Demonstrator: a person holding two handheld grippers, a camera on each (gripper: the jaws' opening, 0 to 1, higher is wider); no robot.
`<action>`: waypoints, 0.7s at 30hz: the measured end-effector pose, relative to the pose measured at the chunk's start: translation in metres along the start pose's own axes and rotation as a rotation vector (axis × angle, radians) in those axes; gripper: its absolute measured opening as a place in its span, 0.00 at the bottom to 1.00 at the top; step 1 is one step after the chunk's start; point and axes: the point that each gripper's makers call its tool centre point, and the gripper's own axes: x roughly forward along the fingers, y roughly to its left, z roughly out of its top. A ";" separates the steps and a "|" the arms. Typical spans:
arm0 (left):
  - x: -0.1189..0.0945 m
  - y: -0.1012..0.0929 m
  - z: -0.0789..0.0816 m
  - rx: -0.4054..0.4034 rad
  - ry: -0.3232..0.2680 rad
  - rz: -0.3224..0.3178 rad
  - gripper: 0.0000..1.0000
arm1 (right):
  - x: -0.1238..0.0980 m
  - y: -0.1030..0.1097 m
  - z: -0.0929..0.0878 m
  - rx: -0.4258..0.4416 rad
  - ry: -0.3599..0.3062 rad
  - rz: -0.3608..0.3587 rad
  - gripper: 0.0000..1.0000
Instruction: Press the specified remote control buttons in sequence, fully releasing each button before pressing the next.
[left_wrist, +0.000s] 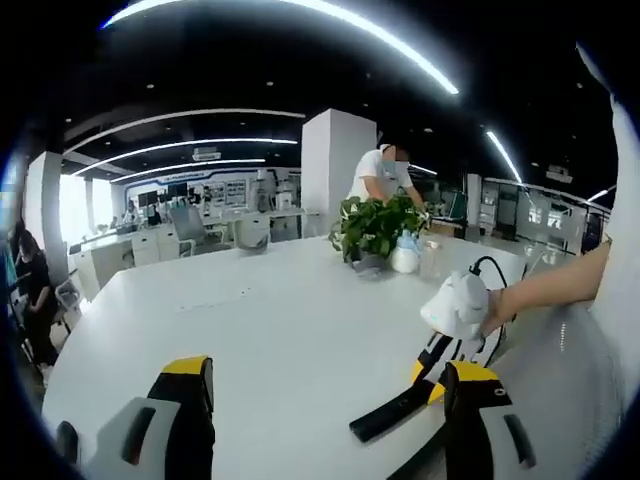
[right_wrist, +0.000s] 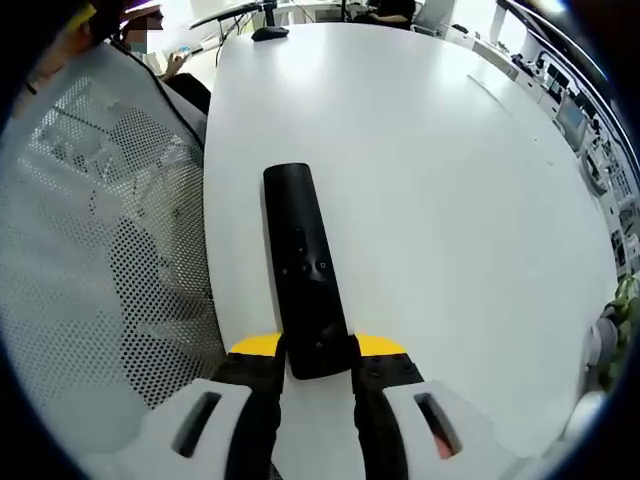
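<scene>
- Black plastic remote control (right_wrist: 305, 275): long, slim, button face up, held above the white table (right_wrist: 450, 200) by its near end. In the right claw view it runs from the bottom centre away toward the far table edge. In the left claw view the same remote (left_wrist: 395, 410) pokes out of the other claw at the lower right, over the table's near edge.
- Right claw (right_wrist: 318, 365): yellow-tipped black jaws closed narrow against both sides of the remote's near end. It also appears in the left claw view (left_wrist: 440, 365), with a white housing and a person's hand (left_wrist: 495, 310) on it.
- Left claw (left_wrist: 325, 390): jaws set wide apart, nothing between them, hanging over bare table surface (left_wrist: 250, 330).
- White table: large, rounded, glossy, mostly bare around the remote.
- Potted green plant (left_wrist: 375, 225): stands at the far side of the table, with a white bottle (left_wrist: 404, 256) just beside it.
- White mesh chair back (right_wrist: 90, 230): just beside the table's edge, left in the right claw view.
- Person in a white shirt (left_wrist: 378, 178): stands behind the plant, near a white pillar (left_wrist: 330, 165).
- Background: open office with desks, chairs and ceiling strip lights (left_wrist: 380, 40).
</scene>
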 end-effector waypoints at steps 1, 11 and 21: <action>0.000 -0.005 -0.003 -0.013 0.026 -0.022 1.00 | 0.000 0.000 0.000 0.008 -0.006 0.001 0.26; -0.002 -0.026 0.000 0.022 0.000 -0.118 1.00 | 0.001 -0.001 0.001 -0.005 -0.060 -0.006 0.25; -0.007 -0.017 0.008 -0.043 -0.052 -0.116 0.98 | 0.003 -0.007 0.001 -0.021 -0.107 -0.005 0.25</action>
